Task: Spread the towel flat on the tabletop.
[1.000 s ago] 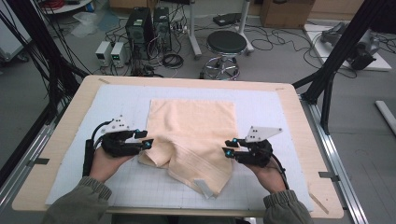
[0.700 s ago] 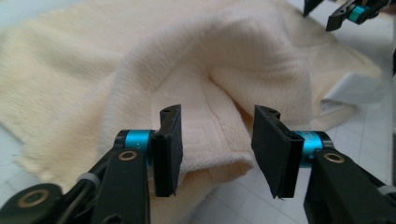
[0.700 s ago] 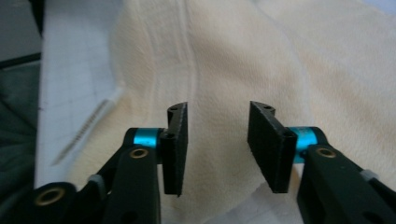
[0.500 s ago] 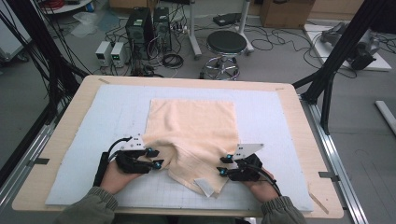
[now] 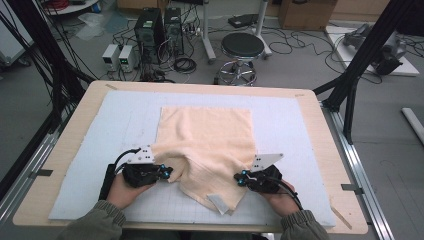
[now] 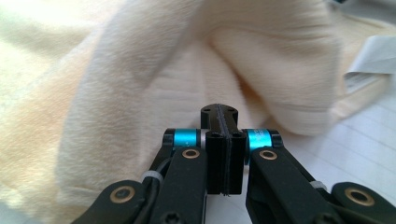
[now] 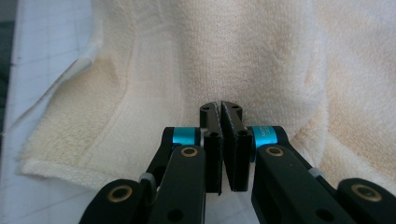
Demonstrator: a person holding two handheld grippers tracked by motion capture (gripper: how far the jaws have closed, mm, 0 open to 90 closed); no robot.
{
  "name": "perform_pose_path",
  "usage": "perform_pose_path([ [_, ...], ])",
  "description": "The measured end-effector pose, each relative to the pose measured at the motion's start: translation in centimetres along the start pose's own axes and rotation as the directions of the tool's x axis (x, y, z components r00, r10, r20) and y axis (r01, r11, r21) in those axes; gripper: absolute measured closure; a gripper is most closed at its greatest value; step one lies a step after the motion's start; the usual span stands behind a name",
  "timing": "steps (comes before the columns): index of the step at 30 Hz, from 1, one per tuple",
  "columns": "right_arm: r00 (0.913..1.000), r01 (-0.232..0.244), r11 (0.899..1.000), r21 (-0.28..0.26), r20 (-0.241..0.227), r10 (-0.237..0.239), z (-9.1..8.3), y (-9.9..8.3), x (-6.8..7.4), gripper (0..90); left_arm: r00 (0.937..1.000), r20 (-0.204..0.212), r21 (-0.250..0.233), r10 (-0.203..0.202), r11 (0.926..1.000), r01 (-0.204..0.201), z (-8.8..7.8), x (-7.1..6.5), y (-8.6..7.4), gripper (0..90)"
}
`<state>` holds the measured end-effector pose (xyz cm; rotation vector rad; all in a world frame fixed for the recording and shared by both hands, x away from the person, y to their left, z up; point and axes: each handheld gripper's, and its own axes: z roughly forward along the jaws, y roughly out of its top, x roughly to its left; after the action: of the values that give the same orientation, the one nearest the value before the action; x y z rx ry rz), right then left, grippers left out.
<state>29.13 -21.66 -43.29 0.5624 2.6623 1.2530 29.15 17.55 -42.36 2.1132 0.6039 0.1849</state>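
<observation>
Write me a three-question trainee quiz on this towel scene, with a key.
1. True or false: the cream towel lies flat and smooth all over on the gridded mat.
2. Multiple choice: the white label sits at the towel's A) far edge, B) near edge, C) left edge.
3. Short answer: how do the fingers of the left gripper and the right gripper stand?

Key:
1. False: the near part is bunched and folded over.
2. B.
3. Both are shut, having just closed, one at each side of the bunched near part. No cloth shows between the fingers.
</observation>
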Motion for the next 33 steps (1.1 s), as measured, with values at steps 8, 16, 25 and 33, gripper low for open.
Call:
perform_pose_path([
  [8,0.998,-0.054,0.999,0.006,-0.033,0.054,0.3,-0.3,0.9,54.5,0.9999,0.01,0.033,-0.006,0.9994,0.006,1.5,-0.1,-0.1,51.8],
  [16,0.9999,-0.003,0.999,0.045,-0.011,0.003,1.0,-0.5,1.4,73.8,0.9994,-0.034,0.049,0.009,0.9988,-0.007,1.8,0.0,0.0,71.1],
  [25,0.9986,0.011,1.0,0.021,-0.053,-0.01,0.0,-0.2,1.4,85.4,0.9993,-0.034,-0.007,0.014,0.9999,-0.014,-1.1,-0.3,0.2,85.1],
  [33,0.997,0.037,0.996,-0.085,-0.064,-0.043,-3.5,0.9,3.1,85.5,0.9987,-0.032,-0.091,0.041,0.9949,-0.044,-6.3,-2.7,-0.1,85.1],
])
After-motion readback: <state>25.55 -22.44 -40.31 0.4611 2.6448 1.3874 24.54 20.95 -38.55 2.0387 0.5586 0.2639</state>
